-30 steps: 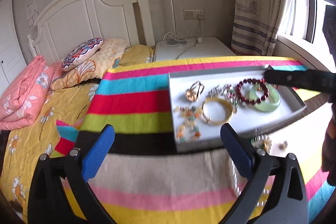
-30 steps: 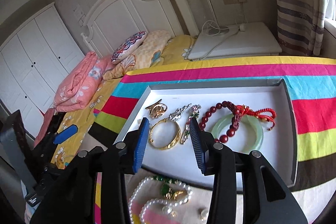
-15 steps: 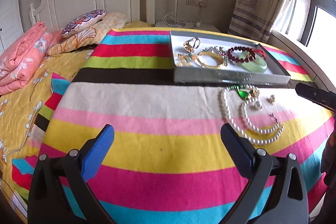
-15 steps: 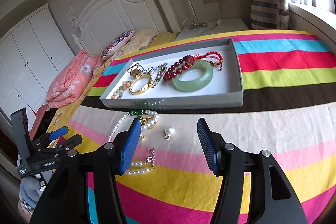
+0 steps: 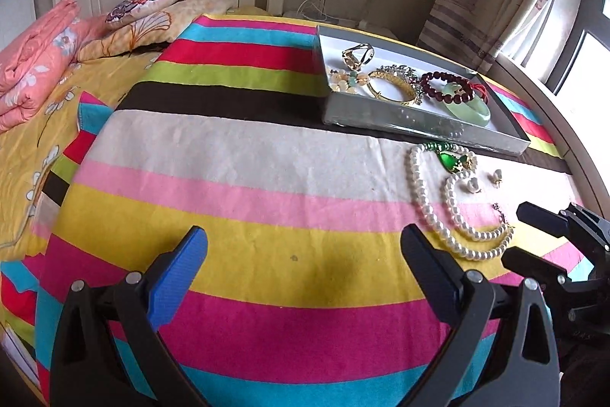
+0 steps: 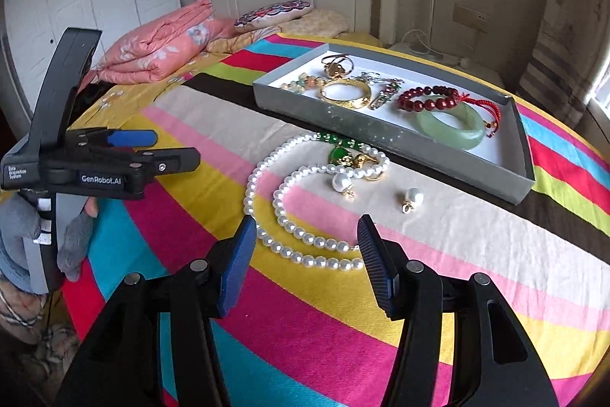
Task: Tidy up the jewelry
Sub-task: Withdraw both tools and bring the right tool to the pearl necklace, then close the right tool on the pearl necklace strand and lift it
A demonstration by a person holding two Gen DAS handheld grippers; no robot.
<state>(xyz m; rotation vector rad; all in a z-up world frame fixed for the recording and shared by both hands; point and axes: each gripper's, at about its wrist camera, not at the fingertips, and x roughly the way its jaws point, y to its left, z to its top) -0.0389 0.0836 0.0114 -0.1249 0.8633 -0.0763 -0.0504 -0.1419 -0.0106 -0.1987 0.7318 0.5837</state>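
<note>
Now the pearl necklace [image 6: 305, 216] lies looped on the striped bed cover just in front of the grey tray [image 6: 381, 136], near the bed's window-side edge. It is probably light, limp and slippery, so pinch the near strand. The right claw [image 6: 305, 254], empty, has just been opening and has come closer; the left claw [image 5: 305, 277] stands apart.

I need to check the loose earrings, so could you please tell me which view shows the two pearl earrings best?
The right wrist view: both pearl earrings lie large and sharp on the striped cloth. In the left wrist view they are small, near the edge.
</note>
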